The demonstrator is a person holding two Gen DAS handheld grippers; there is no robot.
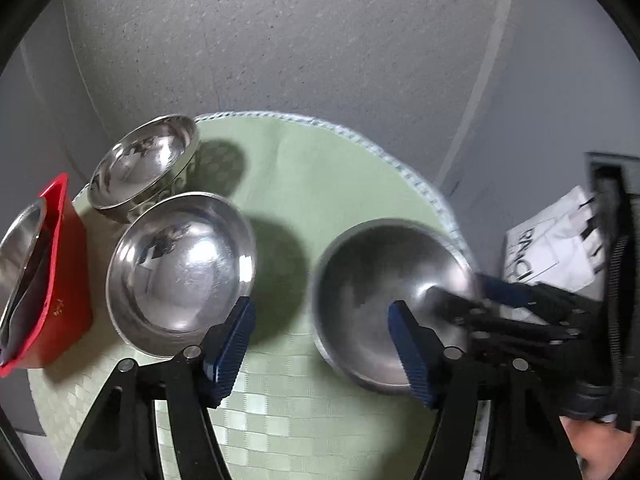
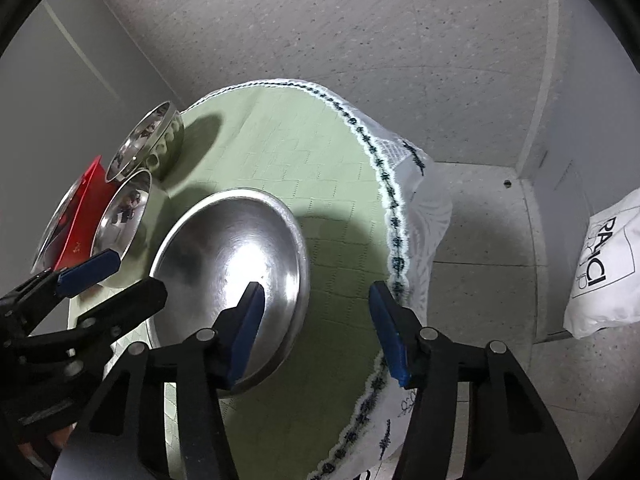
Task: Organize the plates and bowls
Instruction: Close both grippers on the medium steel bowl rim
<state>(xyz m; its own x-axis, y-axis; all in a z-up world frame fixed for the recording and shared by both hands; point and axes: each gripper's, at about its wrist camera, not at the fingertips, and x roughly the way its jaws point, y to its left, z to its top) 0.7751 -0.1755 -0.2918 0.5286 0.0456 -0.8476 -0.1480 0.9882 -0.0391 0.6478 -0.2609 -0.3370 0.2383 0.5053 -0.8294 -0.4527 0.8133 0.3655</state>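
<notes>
Steel bowls [image 1: 180,264], round, shiny; green checked woven cloth [image 1: 320,184].

A home dining corner: round table [image 2: 320,152] under a lace-edged green cloth, speckled tile floor [image 2: 360,20].

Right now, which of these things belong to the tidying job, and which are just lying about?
Part of the job:
- wide steel bowl
- middle steel bowl
- patterned steel bowl
- red bin holding steel dishes

Just lying about:
- white bag on the floor
- green tablecloth
</notes>
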